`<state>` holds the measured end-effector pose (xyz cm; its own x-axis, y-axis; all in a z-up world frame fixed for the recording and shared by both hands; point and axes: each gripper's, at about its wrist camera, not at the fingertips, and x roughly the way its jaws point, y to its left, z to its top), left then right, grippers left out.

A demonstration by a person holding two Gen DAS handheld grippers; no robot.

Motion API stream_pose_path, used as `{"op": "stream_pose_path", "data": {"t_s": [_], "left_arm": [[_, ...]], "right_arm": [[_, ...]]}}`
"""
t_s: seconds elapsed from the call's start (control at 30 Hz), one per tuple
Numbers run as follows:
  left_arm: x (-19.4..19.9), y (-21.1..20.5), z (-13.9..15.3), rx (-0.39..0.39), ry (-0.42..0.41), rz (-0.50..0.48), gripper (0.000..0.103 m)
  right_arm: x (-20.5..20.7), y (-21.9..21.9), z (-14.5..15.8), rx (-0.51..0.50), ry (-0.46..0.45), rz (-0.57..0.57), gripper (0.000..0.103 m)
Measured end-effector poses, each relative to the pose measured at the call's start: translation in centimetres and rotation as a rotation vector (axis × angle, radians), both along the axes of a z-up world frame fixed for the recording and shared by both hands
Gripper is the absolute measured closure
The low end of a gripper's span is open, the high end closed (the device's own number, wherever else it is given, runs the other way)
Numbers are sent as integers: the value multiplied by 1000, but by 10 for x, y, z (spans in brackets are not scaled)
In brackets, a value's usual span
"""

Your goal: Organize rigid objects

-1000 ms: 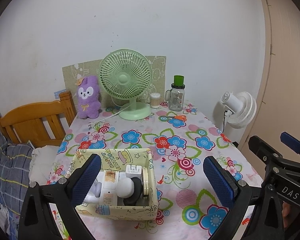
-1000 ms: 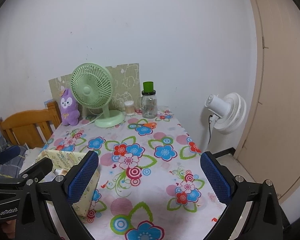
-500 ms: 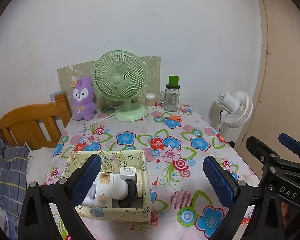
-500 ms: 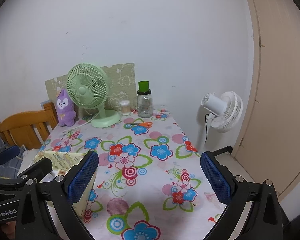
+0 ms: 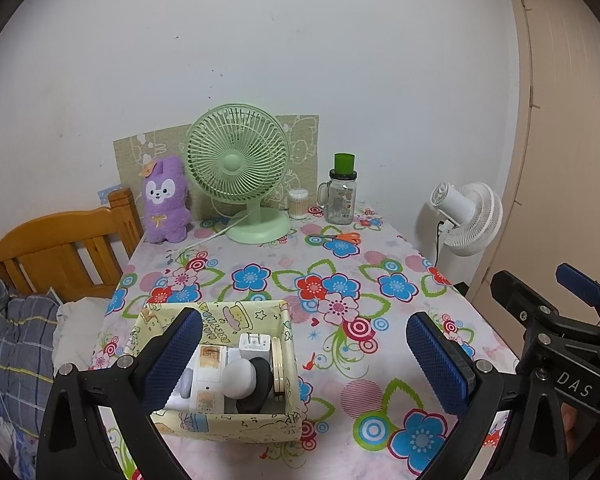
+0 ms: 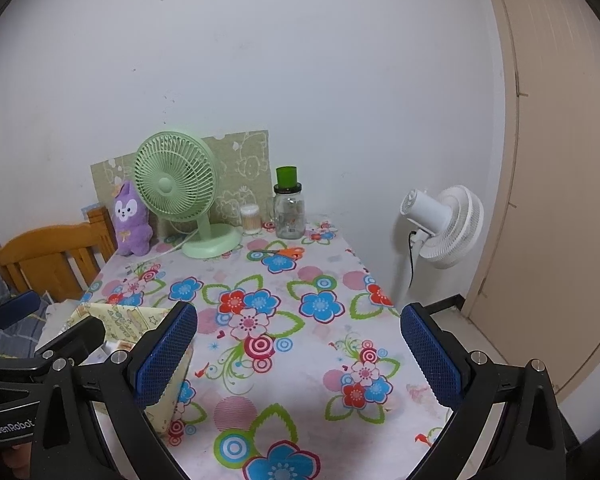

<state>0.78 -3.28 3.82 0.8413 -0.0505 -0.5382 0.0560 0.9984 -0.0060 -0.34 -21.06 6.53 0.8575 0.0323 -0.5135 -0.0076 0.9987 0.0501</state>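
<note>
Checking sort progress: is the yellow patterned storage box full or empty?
Partly full. The yellow patterned fabric box holds a white plug adapter, a white round-topped item and labelled white packs; the far end looks bare.

A floral tablecloth (image 5: 260, 264) is covering the table. At its far end a green desk fan (image 5: 238, 168) is standing upright, its white cord trailing across the cloth. A purple plush rabbit (image 5: 166, 200) is sitting left of the fan, leaning against a beige patterned board (image 5: 300, 136) that is propped on the wall. Right of the fan's base a small jar of cotton swabs (image 5: 298, 204) is standing beside a glass mug jar with a green lid (image 5: 342, 192). Orange-handled scissors (image 5: 342, 237) are lying just before that jar. A white floor fan (image 6: 446, 226) is standing beyond the table's right edge, near a beige door (image 6: 560, 200). A wooden chair (image 5: 60, 246) is sitting at the left, with plaid bedding (image 5: 12, 344) lying beside it
</note>
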Motion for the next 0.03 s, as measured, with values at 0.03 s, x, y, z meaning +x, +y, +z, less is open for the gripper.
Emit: {"op": "stream_pose_path", "data": {"t_s": [0.03], "left_arm": [[0,0,0,1,0,-1,0]], "right_arm": [[0,0,0,-1,-2,0,0]]}}
